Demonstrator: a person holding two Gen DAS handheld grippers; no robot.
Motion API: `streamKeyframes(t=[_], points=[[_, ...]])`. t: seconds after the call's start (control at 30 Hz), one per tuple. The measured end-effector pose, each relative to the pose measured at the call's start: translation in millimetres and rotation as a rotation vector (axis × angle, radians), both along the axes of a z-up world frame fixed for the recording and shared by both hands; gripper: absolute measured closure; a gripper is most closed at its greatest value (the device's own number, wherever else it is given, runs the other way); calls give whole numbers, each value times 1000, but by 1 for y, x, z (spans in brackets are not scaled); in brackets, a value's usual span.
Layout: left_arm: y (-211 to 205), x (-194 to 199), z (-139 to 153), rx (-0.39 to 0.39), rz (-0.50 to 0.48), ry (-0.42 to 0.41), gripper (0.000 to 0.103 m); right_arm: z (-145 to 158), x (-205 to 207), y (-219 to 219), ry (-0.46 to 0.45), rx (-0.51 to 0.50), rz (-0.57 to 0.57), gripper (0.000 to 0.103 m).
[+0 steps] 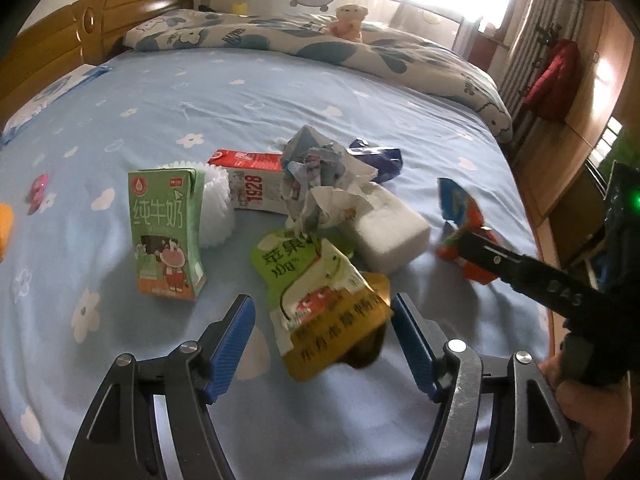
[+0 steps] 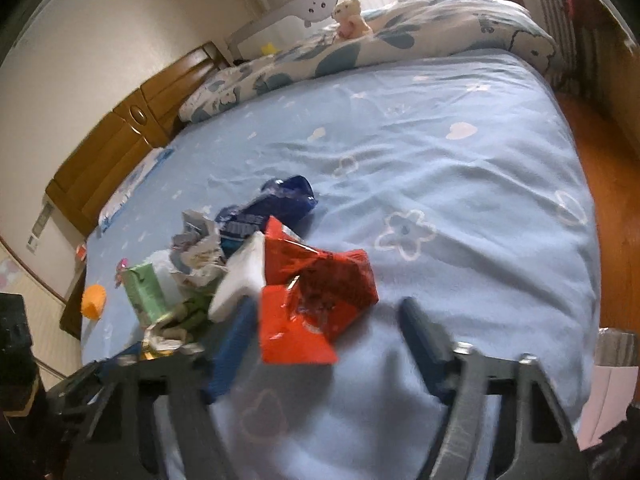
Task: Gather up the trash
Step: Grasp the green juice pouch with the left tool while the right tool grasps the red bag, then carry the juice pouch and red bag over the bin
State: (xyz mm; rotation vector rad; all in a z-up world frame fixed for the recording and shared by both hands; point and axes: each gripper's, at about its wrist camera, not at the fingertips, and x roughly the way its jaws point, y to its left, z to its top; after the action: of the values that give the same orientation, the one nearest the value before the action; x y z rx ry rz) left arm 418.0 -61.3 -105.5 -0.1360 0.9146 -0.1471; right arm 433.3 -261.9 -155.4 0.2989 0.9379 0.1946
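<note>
Trash lies in a pile on the blue bedsheet (image 1: 280,92). My left gripper (image 1: 323,322) is open, its blue pads on either side of a green and yellow pouch (image 1: 320,304). Behind it are a green milk carton (image 1: 166,236), a red and white carton (image 1: 250,182), crumpled paper (image 1: 320,184), a white foam block (image 1: 386,228) and a dark blue wrapper (image 1: 380,160). My right gripper (image 2: 326,322) is open around a red wrapper (image 2: 316,292), which also shows in the left wrist view (image 1: 464,232) with a right finger touching it.
A folded patterned quilt (image 1: 320,44) with a small plush toy (image 1: 350,20) lies at the far side. A wooden headboard (image 1: 60,40) stands at the left. An orange cup (image 2: 94,300) and a small pink item (image 1: 38,192) lie left of the pile. The bed edge and wooden floor (image 2: 612,184) are at the right.
</note>
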Motion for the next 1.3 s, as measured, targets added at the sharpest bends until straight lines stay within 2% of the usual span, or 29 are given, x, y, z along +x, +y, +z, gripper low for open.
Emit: streamKeyframes(t=[0.03,0.07,0.1,0.17,0.27,0.73,0.87,0.97,1.03,1.1,1.13,1.2,1.3], points=[[0,2,-3,-4,-3,0,48,-3,1,0,9,-1,0,63],[-1,4,-6,-7,-7,8,48,-6,3,0,17,2,-1,78],[-1,4,-8,-6,-5,8,48,-9,3,-1,22,2,-3,85],[0,4,-10,-13,-6,0,49,-11,0,-4,18,14,-7,93],[2,0,-9,-17,-6,-12,50,-8,-8,-7,8,20,-6,99],[12,-76,10,-75,-64,-36,51,19,-81,-9,-12,92,11,100],[18,-90,5,-60,-40,16,46,24,-105,-7,-13,107,14,100],[23,-84,0,-66,-5,60,36,25,-117,-7,-9,115,9,100],[27,-78,-2,-83,4,67,36,26,-122,-7,-7,115,3,100],[27,-69,-6,-68,10,85,38,28,-128,-8,-5,121,-6,100],[26,-67,-9,-61,10,93,47,29,-130,-8,-5,118,-9,100],[24,-62,-16,-67,8,107,50,31,-134,-9,-10,116,-13,100],[20,-65,-15,-56,5,84,55,38,-141,-11,-22,118,-18,100]])
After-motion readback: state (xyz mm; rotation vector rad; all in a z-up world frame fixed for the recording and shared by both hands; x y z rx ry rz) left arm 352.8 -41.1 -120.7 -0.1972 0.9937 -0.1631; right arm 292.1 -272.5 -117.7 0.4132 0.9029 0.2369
